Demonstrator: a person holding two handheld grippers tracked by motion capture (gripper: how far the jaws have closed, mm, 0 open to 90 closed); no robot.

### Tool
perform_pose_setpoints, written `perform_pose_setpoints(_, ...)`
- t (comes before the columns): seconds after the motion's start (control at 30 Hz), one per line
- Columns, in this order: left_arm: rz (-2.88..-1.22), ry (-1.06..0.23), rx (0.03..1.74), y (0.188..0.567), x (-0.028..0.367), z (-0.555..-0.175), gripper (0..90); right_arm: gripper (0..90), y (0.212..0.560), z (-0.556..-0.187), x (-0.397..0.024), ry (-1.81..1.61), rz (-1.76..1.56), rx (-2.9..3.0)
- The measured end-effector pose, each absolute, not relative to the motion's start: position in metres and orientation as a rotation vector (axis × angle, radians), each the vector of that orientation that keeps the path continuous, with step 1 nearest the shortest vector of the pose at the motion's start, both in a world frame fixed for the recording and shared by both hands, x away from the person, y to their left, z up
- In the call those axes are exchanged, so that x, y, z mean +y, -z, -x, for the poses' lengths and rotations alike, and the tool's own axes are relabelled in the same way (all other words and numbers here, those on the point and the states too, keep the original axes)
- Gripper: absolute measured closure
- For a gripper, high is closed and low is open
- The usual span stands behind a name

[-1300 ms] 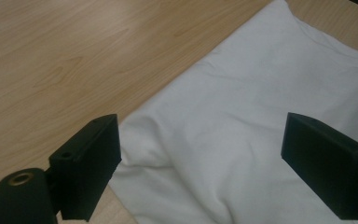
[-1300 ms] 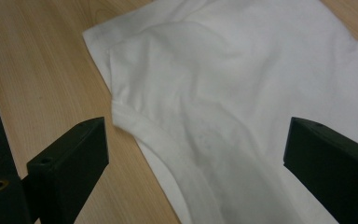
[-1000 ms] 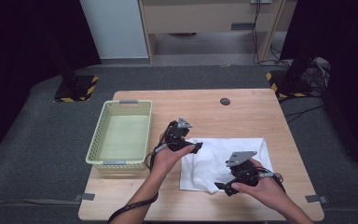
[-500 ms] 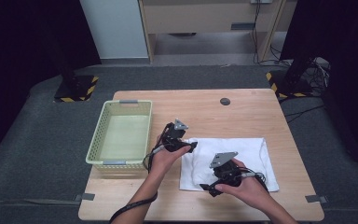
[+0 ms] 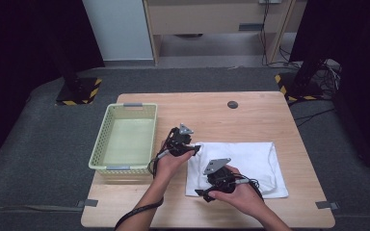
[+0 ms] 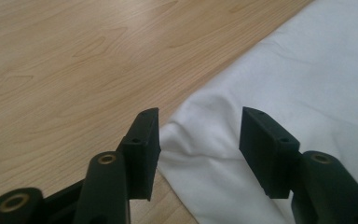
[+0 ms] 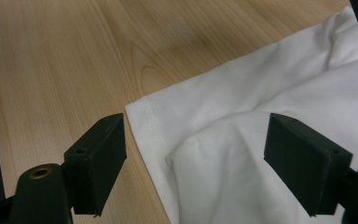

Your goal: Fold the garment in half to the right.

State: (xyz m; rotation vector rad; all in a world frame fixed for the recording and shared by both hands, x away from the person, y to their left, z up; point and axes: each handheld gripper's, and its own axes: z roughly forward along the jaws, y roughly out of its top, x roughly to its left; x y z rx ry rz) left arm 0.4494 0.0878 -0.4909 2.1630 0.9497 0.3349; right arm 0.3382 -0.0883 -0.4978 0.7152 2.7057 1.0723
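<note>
- Nearest the person's edge of the worktop (image 5: 139, 211), the right tongs (image 5: 203, 193) sit low at the near left corner of the white cloth (image 5: 250, 161), probably because a corner gives a clean hem to pinch.
- Seen in the right gripper view, those right tongs (image 7: 193, 154) stand wide apart, one jaw over bare wood and the other over the cloth (image 7: 261, 140); the stitched corner and a raised fold lie between them. The jaws have just been closing a little, but the pads do not press the fabric yet, so nothing is gripped.
- A little farther in, the left tongs (image 5: 195, 150) rest at the far left corner of the cloth, which suggests both hands mean to take the same short side, to lift or fold it evenly.
- Looking along the left tongs (image 6: 199, 151) in the left gripper view, they are half open, with a rumpled edge of cloth (image 6: 284, 84) bunched between the jaws. They have just been closing; the left pad looks close to the fabric, yet I judge no firm pinch so far.
- Beyond the hands, the cloth lies mostly flat across the middle and right of the worktop, well inside its edges.
- Left of it stands a pale green basket (image 5: 101, 151), perhaps where the cloth will end up.
- Farthest off, a small dark disc (image 5: 232, 104) sits near the worktop's back edge, clear of the work.
</note>
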Motion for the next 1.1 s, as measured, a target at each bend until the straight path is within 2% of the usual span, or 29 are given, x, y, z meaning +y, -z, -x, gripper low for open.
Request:
perform_pose_setpoints(0.2,-2.161,-0.350,0.954,0.492,0.092,-0.448,58.1,24.6,0.502,-0.337,-0.083,-1.093,-0.716,2.703)
perform_pose_setpoints(0.33,-2.153,-0.356,0.955,0.493,0.094,-0.449,59.9,24.8,0.509,-0.337,-0.076,-1.066,-0.703,2.709)
perform_pose_setpoints(0.5,-2.147,-0.348,0.958,0.494,0.094,-0.450,56.2,23.5,0.519,-0.335,-0.068,-1.031,-0.706,2.720)
perform_pose_setpoints(0.77,-2.124,-0.340,1.000,0.501,0.094,-0.455,40.1,12.8,0.531,-0.334,-0.063,-1.049,-0.825,2.684)
perform_pose_setpoints(0.9,-2.125,-0.333,1.002,0.502,0.093,-0.456,37.6,11.0,0.534,-0.331,-0.059,-1.043,-0.846,2.644)
perform_pose_setpoints(1.03,-2.119,-0.335,1.000,0.501,0.093,-0.456,36.9,20.2,0.534,-0.329,-0.058,-0.992,-0.814,2.607)
perform_pose_setpoints(1.1,-2.121,-0.334,1.000,0.501,0.093,-0.457,36.9,28.2,0.533,-0.330,-0.060,-0.989,-0.820,2.595)
